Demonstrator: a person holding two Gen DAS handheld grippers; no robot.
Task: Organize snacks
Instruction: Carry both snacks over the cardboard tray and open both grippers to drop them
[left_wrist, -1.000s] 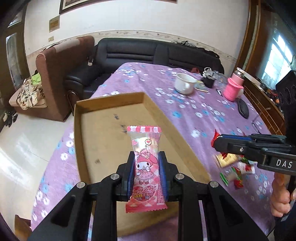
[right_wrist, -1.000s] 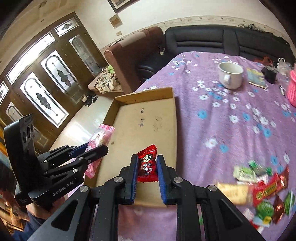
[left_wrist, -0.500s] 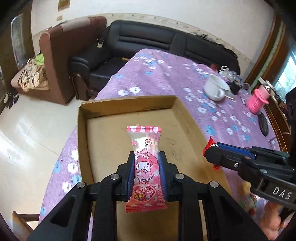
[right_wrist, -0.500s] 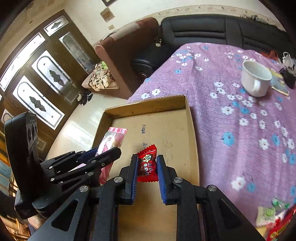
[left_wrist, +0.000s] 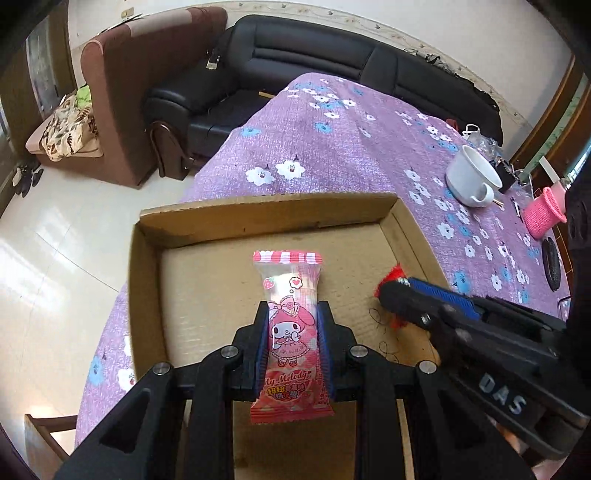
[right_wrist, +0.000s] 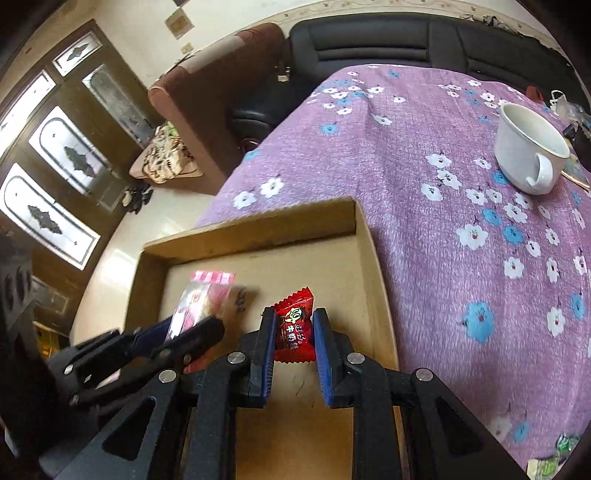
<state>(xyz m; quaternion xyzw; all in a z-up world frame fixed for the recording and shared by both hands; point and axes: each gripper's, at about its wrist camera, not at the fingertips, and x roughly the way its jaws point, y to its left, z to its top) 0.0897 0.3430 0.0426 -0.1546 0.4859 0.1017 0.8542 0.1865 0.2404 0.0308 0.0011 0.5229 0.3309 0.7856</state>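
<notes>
Two wrapped snacks were in my grip at this moment, one per gripper, and I place everything here against the shallow brown cardboard tray (left_wrist: 146, 266) on the purple flowered tablecloth (left_wrist: 343, 147).

My left gripper (left_wrist: 291, 343) was clamped on a pink plastic candy packet with a cartoon rabbit girl (left_wrist: 291, 328), its blue pads pressing both long edges. The packet stood upright above the tray's floor, nearer the tray's left wall than its right; I could not tell whether its lower end touched the cardboard.

My right gripper (right_wrist: 294, 334) was clamped on a small red foil candy wrapper with a green and white face (right_wrist: 294, 326), held upright over the tray's floor near the right wall. In the left wrist view that gripper reached in over the tray's right wall with a scrap of red showing at its tip.

Beyond the tray's far right corner, well apart from it, a white ceramic cup with a handle (right_wrist: 528, 151) sat on the cloth. A few loose green-wrapped candies (right_wrist: 554, 458) lay on the cloth outside the tray's right wall.
</notes>
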